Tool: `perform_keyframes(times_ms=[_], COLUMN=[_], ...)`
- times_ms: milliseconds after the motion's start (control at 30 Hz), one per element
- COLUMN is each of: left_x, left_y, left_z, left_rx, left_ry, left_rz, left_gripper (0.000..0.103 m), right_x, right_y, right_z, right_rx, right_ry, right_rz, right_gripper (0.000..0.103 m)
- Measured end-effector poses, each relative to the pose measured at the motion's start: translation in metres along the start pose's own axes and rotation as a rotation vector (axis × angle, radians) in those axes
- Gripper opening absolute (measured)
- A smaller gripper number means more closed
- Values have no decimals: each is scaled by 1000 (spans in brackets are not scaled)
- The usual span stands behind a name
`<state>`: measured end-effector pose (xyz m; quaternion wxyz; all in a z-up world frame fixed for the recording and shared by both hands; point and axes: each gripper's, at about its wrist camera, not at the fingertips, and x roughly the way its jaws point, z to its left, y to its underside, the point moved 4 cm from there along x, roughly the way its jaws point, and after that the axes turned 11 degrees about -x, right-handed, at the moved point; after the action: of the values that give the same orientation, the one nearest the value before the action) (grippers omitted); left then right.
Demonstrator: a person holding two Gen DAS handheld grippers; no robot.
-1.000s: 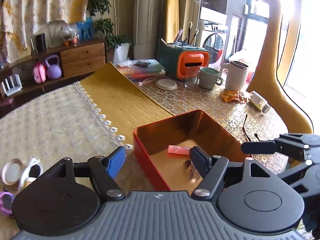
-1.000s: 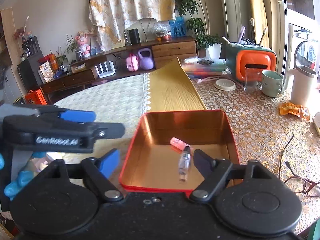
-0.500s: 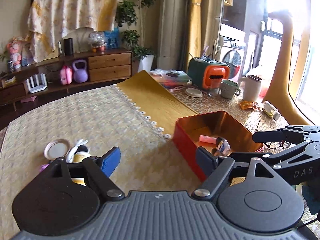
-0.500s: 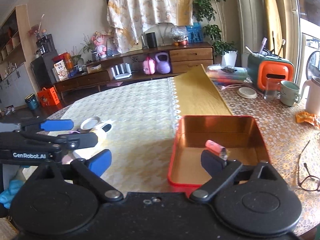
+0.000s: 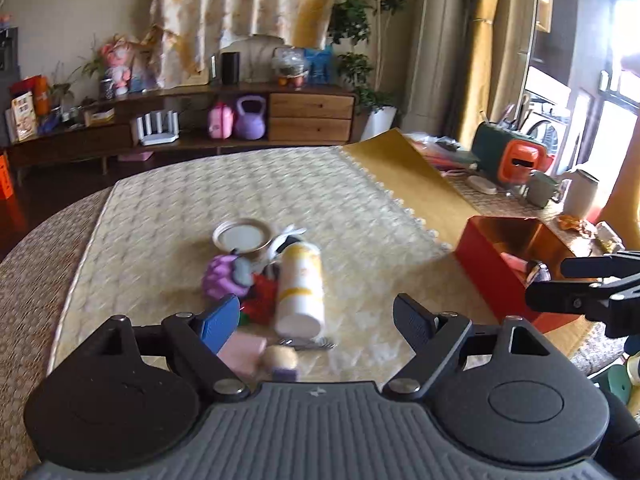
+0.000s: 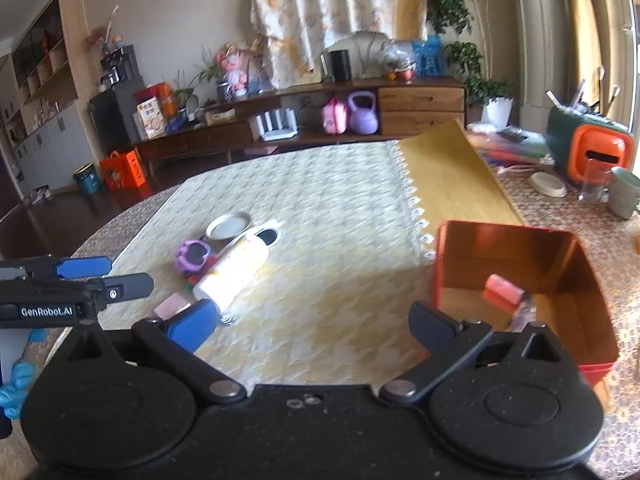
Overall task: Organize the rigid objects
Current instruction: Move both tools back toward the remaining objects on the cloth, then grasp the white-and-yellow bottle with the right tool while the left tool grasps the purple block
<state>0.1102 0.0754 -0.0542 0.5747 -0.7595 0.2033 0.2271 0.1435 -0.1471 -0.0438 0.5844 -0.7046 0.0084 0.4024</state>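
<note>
A pile of small items lies on the cream tablecloth: a white and yellow bottle [image 5: 300,284] on its side, a purple toy [image 5: 224,278], a round tin lid [image 5: 242,236] and a pink block [image 5: 242,350]. My left gripper [image 5: 316,322] hovers over the pile's near edge, open and empty. To the right stands the red tin box [image 6: 520,248], with a pink item [image 6: 504,288] inside. My right gripper [image 6: 312,326] is between the pile and the box; its jaws are opening and nothing is between them. The left gripper [image 6: 116,276] shows at the left edge of the right wrist view.
A yellow mat [image 5: 420,184] lies behind the box. Further right are a green and orange container [image 5: 508,156], a mug [image 6: 624,196] and a white jug [image 5: 580,196]. A low wooden sideboard [image 6: 420,104] lines the far wall. A blue-gloved hand [image 6: 16,384] holds the left gripper.
Both grippers have swung left, away from the red box and toward the pile. Both sets of jaws have widened. The clear vial by the right finger a second ago is no longer there.
</note>
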Motion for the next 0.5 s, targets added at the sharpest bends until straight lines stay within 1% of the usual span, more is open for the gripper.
perform_keyframes(times_ms=[100, 233, 300, 400, 500], left_x=[3, 8, 12, 18, 24], left_y=[8, 22, 29, 35, 40], left_z=[13, 23, 27, 30, 31], left_rx=[-15, -25, -34, -48, -50], left_ry=[-25, -38, -51, -41, -50], left_rz=[15, 36, 51, 68, 78], left_gripper=[84, 84, 84, 84, 84], right_x=[11, 28, 38, 49, 59], right_y=[-1, -2, -3, -6, -13], right_z=[9, 21, 25, 28, 33], right_rx=[-29, -79, -90, -97, -104], right_ry=[-21, -41, -53, -74, -89], right_rz=[11, 42, 63, 79, 84], right_gripper=[102, 102, 100, 100, 100])
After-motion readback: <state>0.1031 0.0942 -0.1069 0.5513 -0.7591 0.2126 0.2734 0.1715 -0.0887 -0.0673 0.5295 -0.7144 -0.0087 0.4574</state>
